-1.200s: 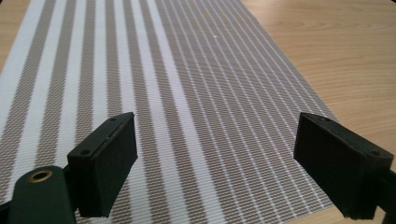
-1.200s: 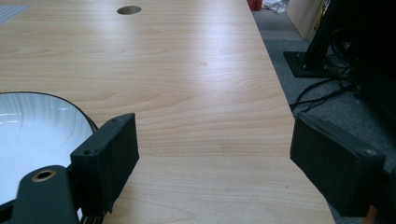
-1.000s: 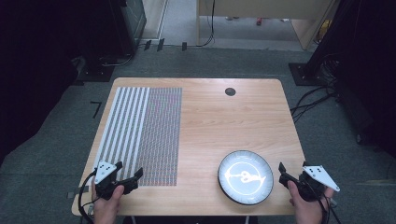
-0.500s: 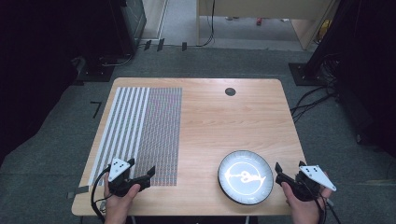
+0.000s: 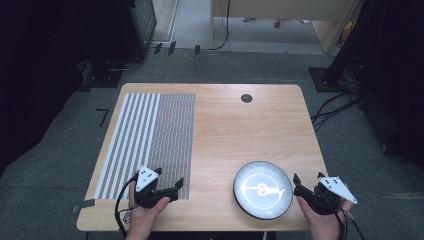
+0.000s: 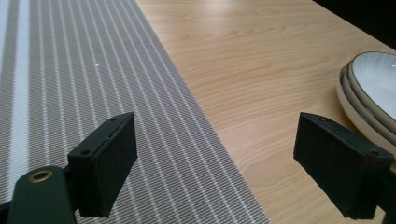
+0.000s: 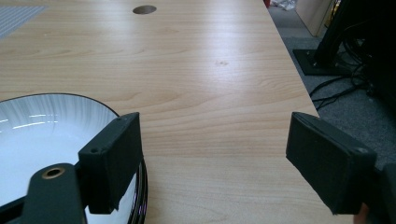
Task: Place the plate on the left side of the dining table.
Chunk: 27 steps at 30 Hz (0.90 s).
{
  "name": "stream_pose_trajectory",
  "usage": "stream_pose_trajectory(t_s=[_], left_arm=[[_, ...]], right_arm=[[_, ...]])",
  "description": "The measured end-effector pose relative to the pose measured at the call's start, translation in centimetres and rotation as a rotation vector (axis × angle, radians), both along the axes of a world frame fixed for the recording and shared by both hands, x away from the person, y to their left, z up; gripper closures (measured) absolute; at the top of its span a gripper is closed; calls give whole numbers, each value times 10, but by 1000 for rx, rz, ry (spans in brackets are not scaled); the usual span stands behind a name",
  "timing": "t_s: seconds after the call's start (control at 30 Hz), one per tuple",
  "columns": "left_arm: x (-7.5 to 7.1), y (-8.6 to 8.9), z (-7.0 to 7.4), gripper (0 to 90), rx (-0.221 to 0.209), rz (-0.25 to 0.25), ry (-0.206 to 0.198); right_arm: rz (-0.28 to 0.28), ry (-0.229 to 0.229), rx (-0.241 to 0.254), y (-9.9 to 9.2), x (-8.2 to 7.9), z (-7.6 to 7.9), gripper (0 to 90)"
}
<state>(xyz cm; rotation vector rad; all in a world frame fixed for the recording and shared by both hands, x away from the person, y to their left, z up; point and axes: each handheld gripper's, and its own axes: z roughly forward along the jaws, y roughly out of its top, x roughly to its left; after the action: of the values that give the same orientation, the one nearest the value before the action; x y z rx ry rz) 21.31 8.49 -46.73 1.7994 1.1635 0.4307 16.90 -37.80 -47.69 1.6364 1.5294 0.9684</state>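
- Table (image 5: pixel 240 125): light wood top, fills mid of high view; small dark round hole (image 5: pixel 246 98) near far edge, approx 12 o'clock from table centre.
- Striped mat (image 5: pixel 150 140): lies flat on table's left part, approx 9 o'clock from centre; wide white/grey stripes on its left half, fine weave on right half. In left gripper view its edge runs diagonally betw. the jaws.
- Plate (image 5: pixel 263 189): round, white inside w/ dark rim, on bare wood near the front edge, approx 5 o'clock from table centre. Left gripper view shows stacked rims, so looks like more than one plate; exact count unclear.
- Left gripper (image 5: pixel 172 184): held in person's left hand at approx 7 o'clock, over mat's near right corner, jaws pointing toward 3 o'clock, at the plate. Released, jaws spread wide, nothing betw. them; well apart from plate.
- Right gripper (image 5: pixel 296 184): in right hand at approx 4 o'clock, just beside plate's right rim. Released, jaws wide; in right gripper view one jaw sits over the rim, other over bare wood near table's right edge. Contact w/ rim can't be told.
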Motion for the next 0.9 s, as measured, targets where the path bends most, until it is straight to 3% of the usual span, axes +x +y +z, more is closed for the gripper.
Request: stream_pose_trajectory(t_s=[0.47, 0.6, 0.73, 0.9], left_arm=[[1, -28, -1, 135, -13, -46, 14], [3, -37, -1, 135, -13, -61, 16], [4, -46, 0, 136, -12, -75, 15], [5, -66, 1, 137, -8, -108, 15]], right_arm=[[-31, -9, 25, -2, -1, 1, 273], [-19, -12, 22, -1, 0, 0, 304], [10, -18, 18, 2, 0, -1, 390], [39, -19, 36, 4, 0, -1, 452]])
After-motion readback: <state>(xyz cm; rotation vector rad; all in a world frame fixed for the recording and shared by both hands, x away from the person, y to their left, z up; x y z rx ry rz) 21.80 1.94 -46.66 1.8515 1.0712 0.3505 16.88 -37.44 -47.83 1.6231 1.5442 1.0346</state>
